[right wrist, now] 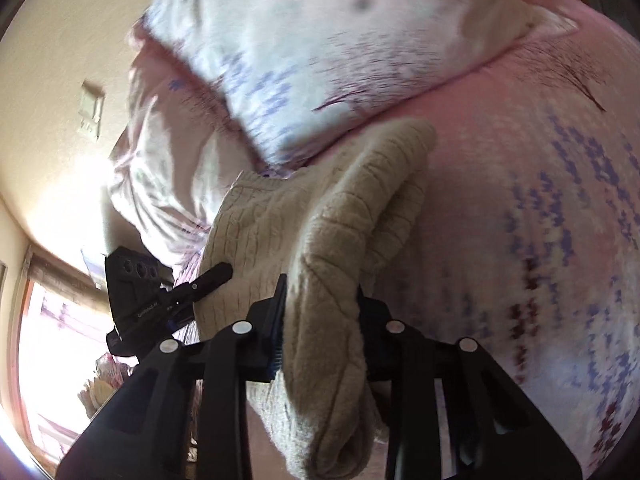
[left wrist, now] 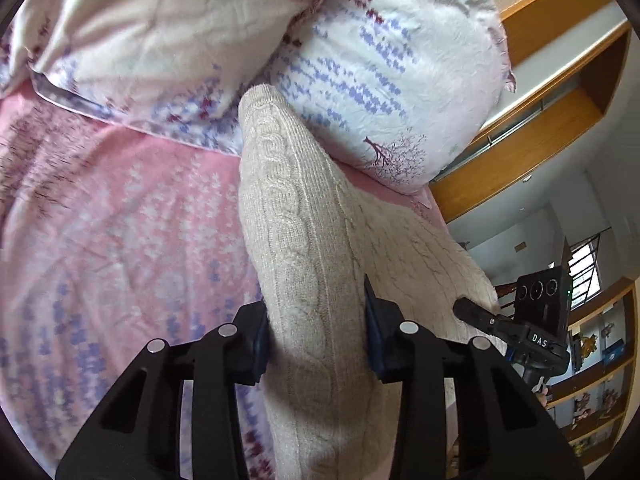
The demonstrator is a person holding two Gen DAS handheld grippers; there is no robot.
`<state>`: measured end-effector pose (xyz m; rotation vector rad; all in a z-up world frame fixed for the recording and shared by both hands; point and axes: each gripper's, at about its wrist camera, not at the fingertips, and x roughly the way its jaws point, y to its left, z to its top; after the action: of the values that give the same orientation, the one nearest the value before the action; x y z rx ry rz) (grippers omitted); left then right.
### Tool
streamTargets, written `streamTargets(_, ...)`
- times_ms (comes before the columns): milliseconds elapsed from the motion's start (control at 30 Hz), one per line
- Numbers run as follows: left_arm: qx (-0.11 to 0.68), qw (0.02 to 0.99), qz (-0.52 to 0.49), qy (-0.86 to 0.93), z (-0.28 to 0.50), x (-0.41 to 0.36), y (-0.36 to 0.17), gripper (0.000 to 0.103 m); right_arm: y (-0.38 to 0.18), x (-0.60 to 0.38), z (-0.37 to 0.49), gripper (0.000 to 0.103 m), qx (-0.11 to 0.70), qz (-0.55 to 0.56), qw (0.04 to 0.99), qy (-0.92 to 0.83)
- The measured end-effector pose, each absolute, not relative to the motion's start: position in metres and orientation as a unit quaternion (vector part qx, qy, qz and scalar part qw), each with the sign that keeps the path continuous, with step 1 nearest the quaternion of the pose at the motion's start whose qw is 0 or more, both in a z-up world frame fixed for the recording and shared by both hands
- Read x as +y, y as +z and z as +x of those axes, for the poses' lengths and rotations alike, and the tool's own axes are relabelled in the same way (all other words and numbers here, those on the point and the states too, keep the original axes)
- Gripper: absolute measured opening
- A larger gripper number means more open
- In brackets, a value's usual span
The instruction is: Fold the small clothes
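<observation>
Left gripper: the black two-finger left gripper [left wrist: 316, 340] rises from the bottom centre of its frame, its blue-padded jaws pinching a fold of the cream cable-knit sweater [left wrist: 304, 240].
Right gripper: the black two-finger right gripper [right wrist: 320, 320] sits at the bottom centre of its own view, jaws clamped on another thick fold of the sweater [right wrist: 340, 248].
Sweater: lifted between both grippers; one sleeve runs up the middle of the left view toward the pillows.
Bed: pink floral bedsheet [left wrist: 120, 220] fills the left half of the left view.
Pillows: white pillows with purple print [left wrist: 380, 80] lie across the upper frame, touching the sleeve end.
Surroundings: wooden shelving [left wrist: 592, 380] at lower right; a wall switch [right wrist: 90, 110] at upper left of the right view.
</observation>
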<state>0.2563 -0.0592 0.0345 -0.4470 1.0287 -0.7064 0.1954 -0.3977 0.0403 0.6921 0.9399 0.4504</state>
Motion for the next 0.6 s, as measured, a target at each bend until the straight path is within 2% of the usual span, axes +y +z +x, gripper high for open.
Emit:
streamTargets(367, 0.425, 0.84, -0.203, -0.269, 0.248, 0.034, 0.073, 0.039, 0.069, -0.305, 0.2, 0.026, 0.382, 0.224, 0.858, 0.261)
streamTargets(500, 0.46, 0.834, -0.192, -0.237, 0.258, 0.044, 0.045, 0.04, 0.035, -0.29, 0.216, 0.026, 0.437, 0.21, 0.845, 0.226)
streamTargets(600, 0.479, 0.824, -0.208, -0.22, 0.262, 0.051, 0.016, 0.046, 0.009, -0.294, 0.221, 0.031, 0.471, 0.247, 0.819, 0.215)
